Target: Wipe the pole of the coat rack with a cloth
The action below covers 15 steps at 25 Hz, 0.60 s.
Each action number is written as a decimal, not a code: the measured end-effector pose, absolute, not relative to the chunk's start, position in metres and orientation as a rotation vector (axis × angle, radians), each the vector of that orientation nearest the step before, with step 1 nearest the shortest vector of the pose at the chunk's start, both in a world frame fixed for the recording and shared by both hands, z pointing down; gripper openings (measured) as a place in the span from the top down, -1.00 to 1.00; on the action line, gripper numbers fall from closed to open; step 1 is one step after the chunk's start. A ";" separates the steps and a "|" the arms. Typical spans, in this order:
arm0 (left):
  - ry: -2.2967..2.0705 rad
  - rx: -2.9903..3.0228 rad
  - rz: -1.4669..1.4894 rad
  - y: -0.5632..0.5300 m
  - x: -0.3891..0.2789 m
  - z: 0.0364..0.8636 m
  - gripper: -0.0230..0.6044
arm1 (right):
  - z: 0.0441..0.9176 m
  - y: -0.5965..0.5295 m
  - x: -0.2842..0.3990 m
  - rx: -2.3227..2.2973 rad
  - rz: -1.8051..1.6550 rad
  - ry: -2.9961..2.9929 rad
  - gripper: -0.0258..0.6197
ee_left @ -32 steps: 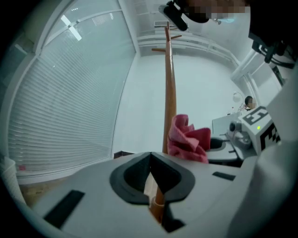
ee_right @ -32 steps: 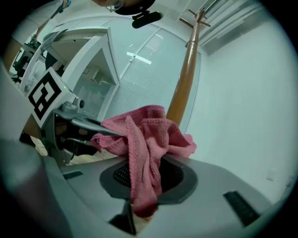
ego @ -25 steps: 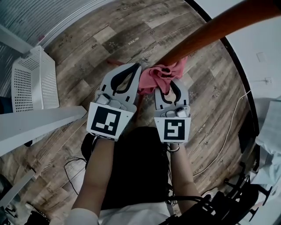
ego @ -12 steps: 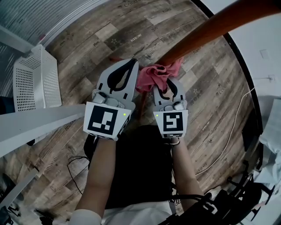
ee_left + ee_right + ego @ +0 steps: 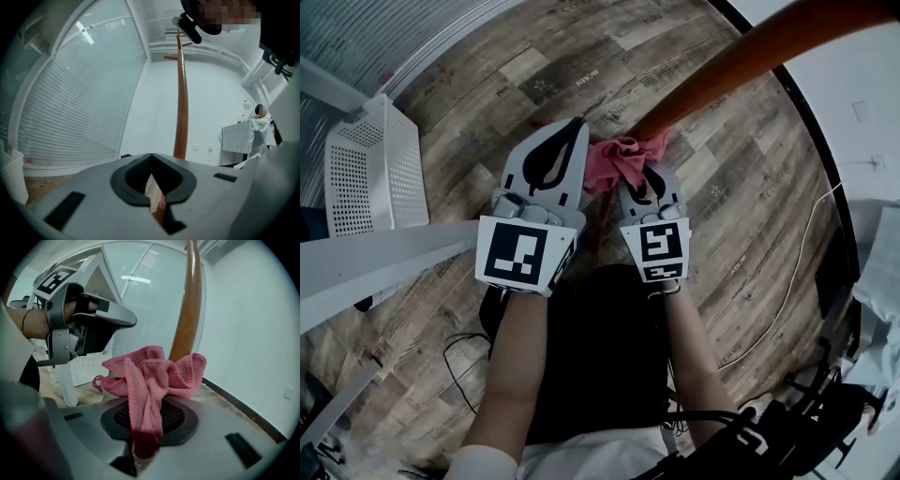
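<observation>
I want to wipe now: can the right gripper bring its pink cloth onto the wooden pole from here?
Probably yes. The right gripper is shut on the cloth, the pole rises just behind it, and nothing stands between them.

Pole [image 5: 741, 66] stands on floor [image 5: 534, 66]. Cloth [image 5: 614, 161] at pole's base, pinched in right gripper [image 5: 645, 180] jaws. Left gripper [image 5: 572, 131] just left of pole's base, beside cloth. Basket [image 5: 370, 169] well left of pole, on floor. Cable [image 5: 787, 281] right of pole.

White basket [image 5: 375, 173] and wooden pole [image 5: 750, 52] stand on the plank floor [image 5: 750, 234].
</observation>
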<state>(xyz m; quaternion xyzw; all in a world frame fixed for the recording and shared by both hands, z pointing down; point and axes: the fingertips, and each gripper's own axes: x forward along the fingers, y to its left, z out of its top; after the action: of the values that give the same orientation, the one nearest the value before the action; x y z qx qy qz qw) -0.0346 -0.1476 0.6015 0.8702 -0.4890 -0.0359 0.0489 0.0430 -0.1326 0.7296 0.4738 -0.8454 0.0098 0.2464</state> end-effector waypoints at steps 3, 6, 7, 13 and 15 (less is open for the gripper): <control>-1.512 2.678 -0.098 -0.147 -0.032 0.597 0.88 | 0.738 -0.132 0.043 1.273 0.047 -2.294 0.61; -1.504 2.675 -0.095 -0.148 -0.032 0.599 0.88 | 0.745 -0.132 0.041 1.256 0.065 -2.287 0.61; -1.501 2.674 -0.096 -0.148 -0.032 0.599 0.88 | 0.746 -0.132 0.041 1.251 0.069 -2.286 0.61; -1.528 2.687 -0.070 -0.148 -0.032 0.600 0.88 | 0.753 -0.132 0.040 1.243 0.090 -2.289 0.61; -1.529 2.690 -0.064 -0.147 -0.031 0.601 0.88 | 0.753 -0.132 0.041 1.243 0.092 -2.290 0.61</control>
<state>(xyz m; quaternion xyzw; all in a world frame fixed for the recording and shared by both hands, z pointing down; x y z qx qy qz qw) -0.0311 -0.1472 0.6007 0.8690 -0.4939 -0.0208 0.0232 0.0406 -0.1315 0.7530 0.4598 -0.8471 0.0340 0.2642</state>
